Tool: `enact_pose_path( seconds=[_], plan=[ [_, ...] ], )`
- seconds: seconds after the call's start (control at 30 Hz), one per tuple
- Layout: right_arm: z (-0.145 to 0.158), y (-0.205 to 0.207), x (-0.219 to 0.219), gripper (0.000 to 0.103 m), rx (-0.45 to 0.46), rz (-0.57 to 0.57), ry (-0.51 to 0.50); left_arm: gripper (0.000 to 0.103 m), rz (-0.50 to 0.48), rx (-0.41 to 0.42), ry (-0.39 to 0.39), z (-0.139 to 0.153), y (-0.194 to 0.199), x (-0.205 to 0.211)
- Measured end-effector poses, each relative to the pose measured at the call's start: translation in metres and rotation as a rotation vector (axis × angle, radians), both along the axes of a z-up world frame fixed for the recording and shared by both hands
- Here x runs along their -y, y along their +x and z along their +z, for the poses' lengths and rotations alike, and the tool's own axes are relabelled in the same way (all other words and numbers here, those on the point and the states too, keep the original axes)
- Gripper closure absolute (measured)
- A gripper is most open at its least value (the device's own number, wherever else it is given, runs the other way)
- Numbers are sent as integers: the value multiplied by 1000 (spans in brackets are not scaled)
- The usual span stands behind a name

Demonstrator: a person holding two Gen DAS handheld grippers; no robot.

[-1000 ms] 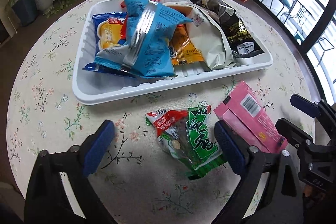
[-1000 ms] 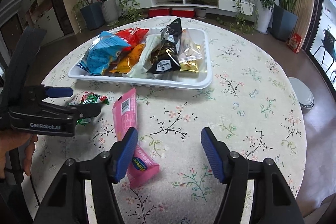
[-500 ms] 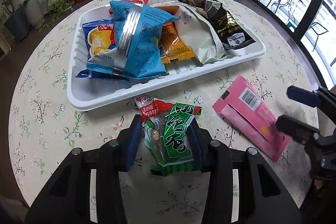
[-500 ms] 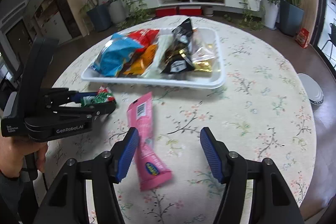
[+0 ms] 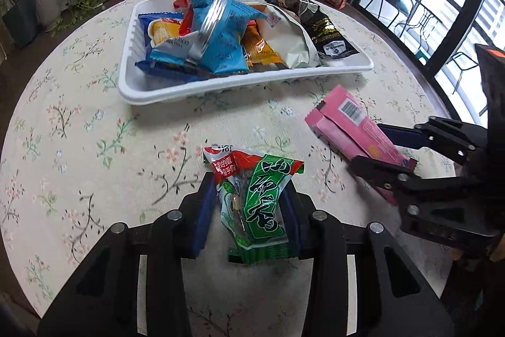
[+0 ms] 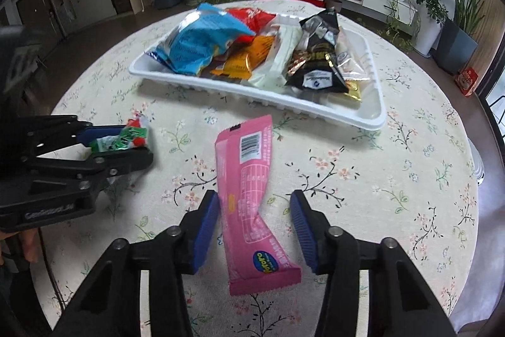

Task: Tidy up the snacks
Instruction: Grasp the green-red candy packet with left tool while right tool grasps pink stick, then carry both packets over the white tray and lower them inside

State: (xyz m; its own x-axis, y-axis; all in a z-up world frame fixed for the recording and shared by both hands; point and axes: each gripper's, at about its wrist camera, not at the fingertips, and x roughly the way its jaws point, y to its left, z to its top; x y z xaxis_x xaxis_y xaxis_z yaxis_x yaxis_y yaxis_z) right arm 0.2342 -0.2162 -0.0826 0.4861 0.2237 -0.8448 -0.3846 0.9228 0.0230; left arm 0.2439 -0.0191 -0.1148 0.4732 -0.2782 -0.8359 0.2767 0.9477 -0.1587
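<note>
Green snack packet (image 5: 252, 204) lying on the table (image 5: 94, 147) near the white tray (image 5: 151, 93), clamped already in the left gripper (image 5: 249, 210). Looking light, soft, crinkly. Pink packet (image 6: 249, 191) sitting between the right gripper (image 6: 255, 223) pads, jaws closing, right pad not yet touching; gripping mid-length, gently.

Two matching black hand-held grippers with blue fingers

The left gripper (image 5: 249, 210) and the right gripper (image 6: 254, 226) fill the lower frames: matte black angular arms, silver round screws at the joints, ribbed blue pads on the fingers (image 6: 206, 223). White lettering marks the left gripper's body at lower left of the right view.
</note>
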Motion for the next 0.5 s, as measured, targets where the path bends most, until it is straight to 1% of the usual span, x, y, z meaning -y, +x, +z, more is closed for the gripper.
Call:
enact_pose_path(
  seconds=[0.1,0.13,0.33,0.5],
  plan=[
    [-3,-2,-3,68,12,17,-27,66,7,5,-18,1,-9,-3],
    [-2,-2,-3,71,11,20,-23,66,8,7,-21,1,-11,-3],
    [-1,-7,7,79,-13,-3,29,67,7,17,-38,5,-15,-2],
    [3,-17,22,81,-39,-45,120,67,9,23,-60,10,-21,-5]
  ],
)
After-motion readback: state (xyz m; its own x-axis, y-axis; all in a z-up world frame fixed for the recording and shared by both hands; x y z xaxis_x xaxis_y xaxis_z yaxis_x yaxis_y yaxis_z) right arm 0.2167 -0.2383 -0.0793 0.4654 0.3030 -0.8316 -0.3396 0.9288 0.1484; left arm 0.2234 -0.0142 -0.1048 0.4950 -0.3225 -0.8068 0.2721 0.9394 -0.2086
